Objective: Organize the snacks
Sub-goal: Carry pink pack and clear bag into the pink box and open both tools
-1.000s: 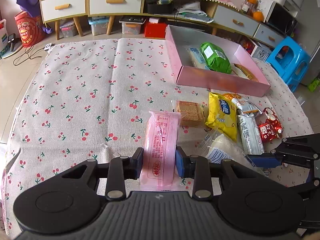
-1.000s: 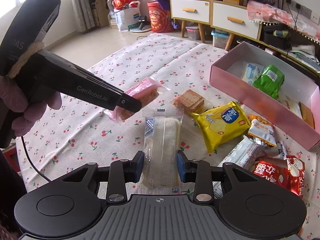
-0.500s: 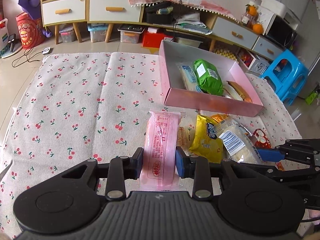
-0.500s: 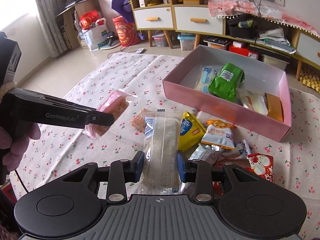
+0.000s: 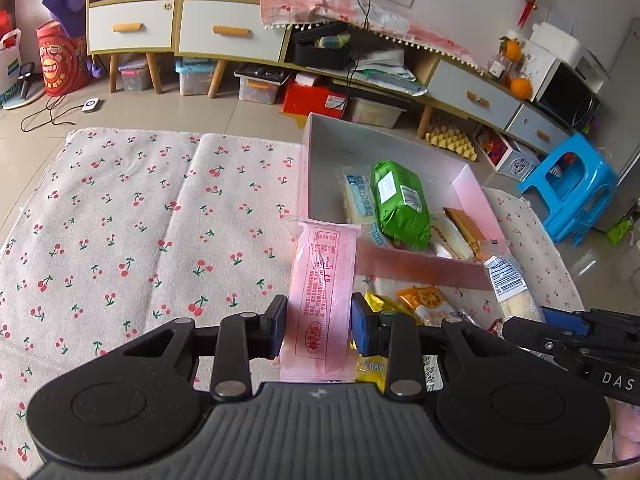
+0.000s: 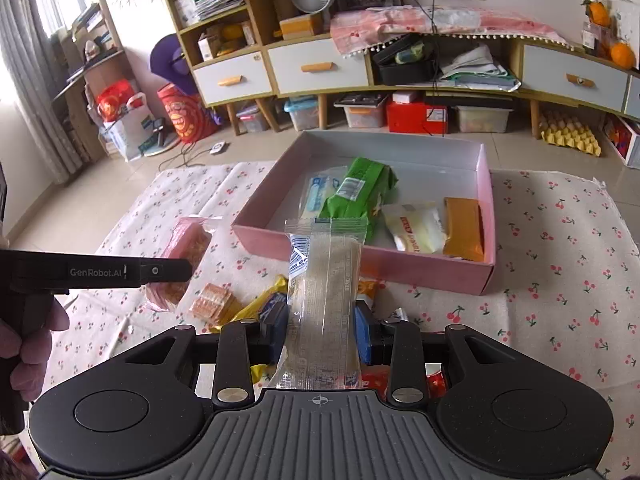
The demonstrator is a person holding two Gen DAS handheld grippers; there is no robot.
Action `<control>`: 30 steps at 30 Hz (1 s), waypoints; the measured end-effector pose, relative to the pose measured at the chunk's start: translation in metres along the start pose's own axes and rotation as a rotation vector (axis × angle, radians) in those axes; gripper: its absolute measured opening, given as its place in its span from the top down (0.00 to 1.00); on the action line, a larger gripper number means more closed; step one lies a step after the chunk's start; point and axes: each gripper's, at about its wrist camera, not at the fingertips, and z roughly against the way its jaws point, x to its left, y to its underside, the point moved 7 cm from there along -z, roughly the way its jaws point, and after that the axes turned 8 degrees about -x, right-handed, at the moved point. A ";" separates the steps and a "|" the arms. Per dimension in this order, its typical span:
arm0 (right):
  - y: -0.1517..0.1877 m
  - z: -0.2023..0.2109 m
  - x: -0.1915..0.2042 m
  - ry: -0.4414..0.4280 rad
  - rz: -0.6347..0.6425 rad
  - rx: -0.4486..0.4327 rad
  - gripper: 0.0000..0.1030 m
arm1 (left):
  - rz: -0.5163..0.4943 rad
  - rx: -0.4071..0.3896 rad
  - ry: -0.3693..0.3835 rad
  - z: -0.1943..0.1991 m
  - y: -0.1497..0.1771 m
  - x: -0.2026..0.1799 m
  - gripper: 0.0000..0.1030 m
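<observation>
Holding a green packet (image 6: 356, 196), the pink box (image 6: 486, 216) sits open.

Left tool (image 5: 319, 330) angled downward, pads clamped on a pink packet (image 5: 322, 300). Right tool (image 6: 321, 334) likewise angled down, pads pinching a clear packet (image 6: 325, 300). Gloved hand (image 6: 28, 344) wrapped round the left handle.

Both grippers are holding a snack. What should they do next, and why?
Probably carry both a bit further, over the pink box, then let go. The left gripper is shut on the pink packet and the right gripper on the clear packet, both short of the box's near wall. The box has bare floor on its left side, and other snacks already lie inside.
</observation>
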 end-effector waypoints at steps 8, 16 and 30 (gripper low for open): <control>-0.019 -0.008 -0.044 0.057 -0.140 -0.047 0.68 | 0.052 -0.043 0.010 -0.019 -0.020 -0.014 0.71; -0.046 -0.028 -0.083 0.087 -0.294 -0.066 0.68 | 0.033 -0.054 -0.010 -0.046 -0.035 -0.028 0.71; -0.049 -0.069 -0.095 0.131 -0.316 -0.116 0.68 | -0.033 -0.142 -0.097 -0.067 -0.035 -0.028 0.71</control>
